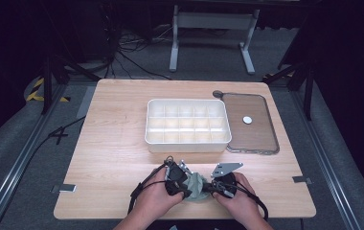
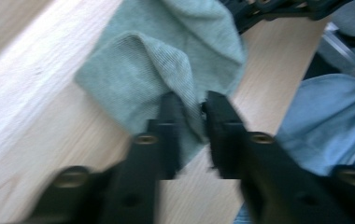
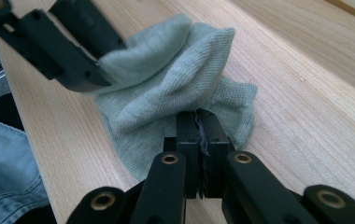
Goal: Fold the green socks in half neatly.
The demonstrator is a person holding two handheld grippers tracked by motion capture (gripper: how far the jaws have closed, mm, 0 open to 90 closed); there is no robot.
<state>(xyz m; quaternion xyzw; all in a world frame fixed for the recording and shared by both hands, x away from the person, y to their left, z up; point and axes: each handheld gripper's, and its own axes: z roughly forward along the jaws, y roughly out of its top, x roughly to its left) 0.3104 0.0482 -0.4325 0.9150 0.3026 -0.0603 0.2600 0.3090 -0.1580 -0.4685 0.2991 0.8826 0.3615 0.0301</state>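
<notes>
A grey-green knit cloth (image 1: 198, 188) lies bunched on the wooden table (image 1: 118, 139) near its front edge, between both hands. My left gripper (image 1: 186, 190) comes in from the left and my right gripper (image 1: 210, 188) from the right. In the left gripper view the left gripper (image 2: 195, 106) is shut on a fold of the cloth (image 2: 166, 51). In the right gripper view the right gripper (image 3: 197, 117) is shut tight on the cloth's (image 3: 175, 79) near edge, and the left gripper (image 3: 105, 63) holds the lifted far side.
A white box (image 1: 187, 144) divided into several compartments stands mid-table. To its right lies a clear flat lid (image 1: 259, 136) with a small white disc (image 1: 247, 120) on it. The table's front edge and the person's denim-clad legs (image 2: 334, 121) are just behind the grippers.
</notes>
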